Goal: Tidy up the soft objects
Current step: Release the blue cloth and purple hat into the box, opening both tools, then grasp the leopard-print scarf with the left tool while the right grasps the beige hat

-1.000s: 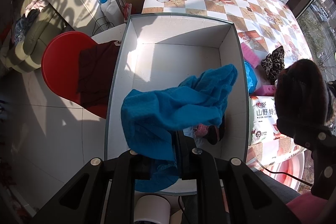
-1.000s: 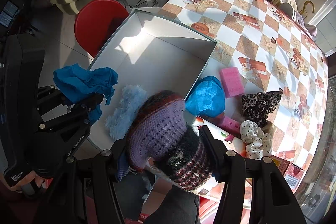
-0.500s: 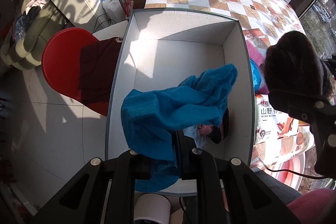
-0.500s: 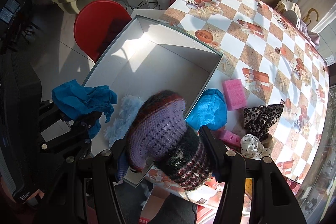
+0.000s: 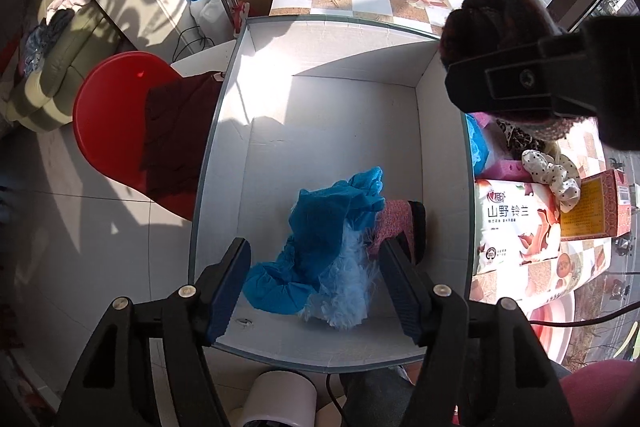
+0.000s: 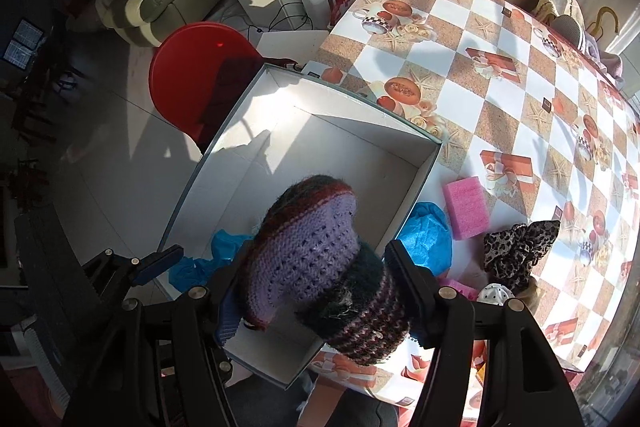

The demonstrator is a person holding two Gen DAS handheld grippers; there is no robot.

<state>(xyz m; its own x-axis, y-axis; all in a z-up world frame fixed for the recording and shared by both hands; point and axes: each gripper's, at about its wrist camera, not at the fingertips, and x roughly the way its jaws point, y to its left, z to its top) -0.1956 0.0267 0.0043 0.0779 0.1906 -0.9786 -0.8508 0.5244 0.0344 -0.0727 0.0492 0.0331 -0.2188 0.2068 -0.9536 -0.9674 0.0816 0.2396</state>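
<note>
A white cardboard box [image 5: 340, 107] [image 6: 304, 131] stands at the table's near-left corner. On its floor lie a blue cloth [image 5: 320, 231], a pale blue fluffy piece [image 5: 344, 295] and a pink patterned item [image 5: 394, 223]. My left gripper [image 5: 316, 287] is open and empty just above them. My right gripper [image 6: 312, 291] is shut on a purple and dark striped knit hat [image 6: 312, 255], held over the box's right wall; the hat shows dark in the left wrist view [image 5: 500, 39].
On the checked tablecloth [image 6: 500, 75] right of the box lie a blue cloth [image 6: 428, 235], a pink sponge [image 6: 466, 207], a leopard scrunchie [image 6: 516, 251], a dotted scrunchie [image 5: 554, 171] and printed packets [image 5: 516, 223]. A red chair [image 5: 116, 131] with dark cloth stands left.
My left gripper has opened and let the blue cloth fall into the box. My right gripper has carried the knit hat left, over the box's right wall.
</note>
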